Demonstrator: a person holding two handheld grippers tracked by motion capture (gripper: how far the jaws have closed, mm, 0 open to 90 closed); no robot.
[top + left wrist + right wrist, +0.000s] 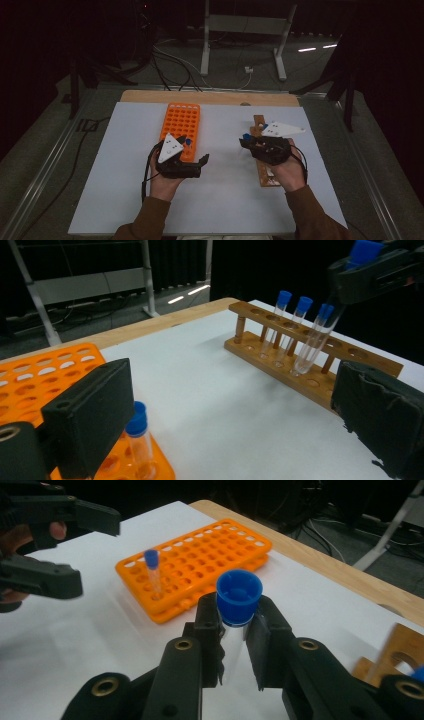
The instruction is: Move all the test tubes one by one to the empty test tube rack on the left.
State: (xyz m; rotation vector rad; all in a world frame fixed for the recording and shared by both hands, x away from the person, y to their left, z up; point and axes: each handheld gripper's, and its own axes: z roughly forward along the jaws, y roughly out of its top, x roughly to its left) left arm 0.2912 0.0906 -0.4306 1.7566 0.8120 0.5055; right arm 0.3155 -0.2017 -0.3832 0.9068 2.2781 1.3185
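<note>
My right gripper (235, 630) is shut on a clear test tube with a blue cap (239, 596), gripping just under the cap. In the left gripper view that tube (314, 342) hangs tilted by the wooden rack (320, 382), where other blue-capped tubes (280, 320) stand; I cannot tell whether its tip is in a hole. My left gripper (235, 430) is open wide near the orange rack (35, 380), beside the one capped tube (138, 437) standing there. From above, the left gripper (195, 150) sits at the orange rack's near right corner and the right gripper (246, 141) left of the wooden rack (264, 172).
A white sheet (125, 190) covers the table, with a strip of bare wood (210, 97) along its far edge. Cables (172, 60) and a white metal stand (245, 25) lie on the floor beyond. The person's forearms in brown sleeves (150, 215) come in from the near edge.
</note>
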